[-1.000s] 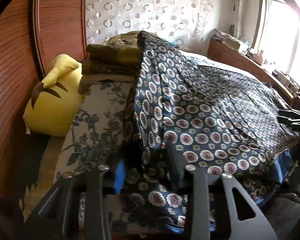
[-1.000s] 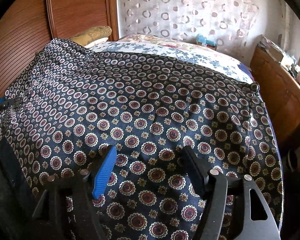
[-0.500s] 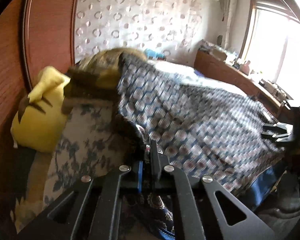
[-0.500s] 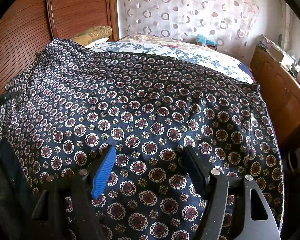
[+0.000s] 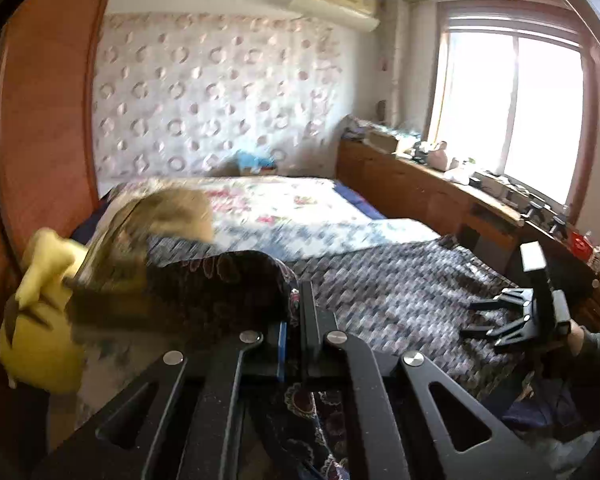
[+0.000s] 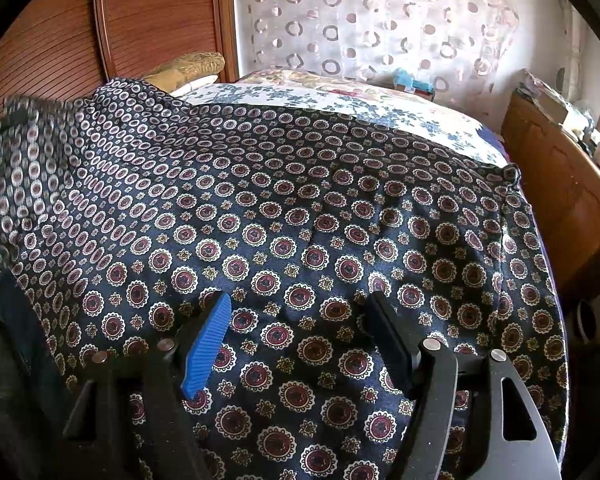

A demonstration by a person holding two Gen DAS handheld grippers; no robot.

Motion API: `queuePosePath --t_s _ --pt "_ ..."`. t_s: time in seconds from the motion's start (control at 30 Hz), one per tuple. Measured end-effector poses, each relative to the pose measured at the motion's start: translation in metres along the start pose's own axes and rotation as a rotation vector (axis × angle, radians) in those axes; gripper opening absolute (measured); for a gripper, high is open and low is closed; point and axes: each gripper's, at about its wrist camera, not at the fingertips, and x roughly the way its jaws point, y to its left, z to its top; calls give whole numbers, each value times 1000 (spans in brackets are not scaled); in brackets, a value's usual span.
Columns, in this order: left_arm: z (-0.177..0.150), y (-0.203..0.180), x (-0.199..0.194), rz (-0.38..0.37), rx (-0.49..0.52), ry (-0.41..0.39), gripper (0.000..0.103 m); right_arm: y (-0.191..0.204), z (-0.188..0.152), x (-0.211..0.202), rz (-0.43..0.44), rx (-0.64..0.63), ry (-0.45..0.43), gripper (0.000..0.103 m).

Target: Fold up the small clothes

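A dark blue garment (image 6: 300, 208) printed with red and white medallions lies spread over the bed. My left gripper (image 5: 298, 292) is shut on its left edge, and a fold of the cloth (image 5: 220, 284) bulges up just left of the fingertips. From the right wrist view, that left corner (image 6: 28, 140) stands lifted and blurred. My right gripper (image 6: 298, 304) hovers open over the near part of the garment, with nothing pinched between its fingers. The left wrist view also shows this gripper (image 5: 512, 316) at the garment's right side.
A yellow plush toy (image 5: 40, 340) and an olive pillow (image 5: 160, 220) lie by the wooden headboard (image 5: 40, 120). A floral bedspread (image 5: 300, 216) covers the far half of the bed. A cluttered wooden cabinet (image 5: 420, 192) runs under the window on the right.
My left gripper closed on the garment's left edge and rose, pulling that edge up off the bed. The right gripper kept still and open.
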Motion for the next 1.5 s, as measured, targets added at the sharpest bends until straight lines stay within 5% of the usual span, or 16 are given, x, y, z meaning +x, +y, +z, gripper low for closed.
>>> queuePosePath --t_s 0.47,0.73,1.2,1.5 --pt "55 -55 31 -139 89 -38 4 0 0 1 2 -1 0 72" --pt "53 -82 68 -167 105 34 4 2 -2 2 13 9 -7 72" --pt "15 -60 68 -134 53 99 70 -4 -4 2 21 31 -14 72" --pt "0 -39 59 -37 32 96 73 -4 -2 -2 2 13 -11 72"
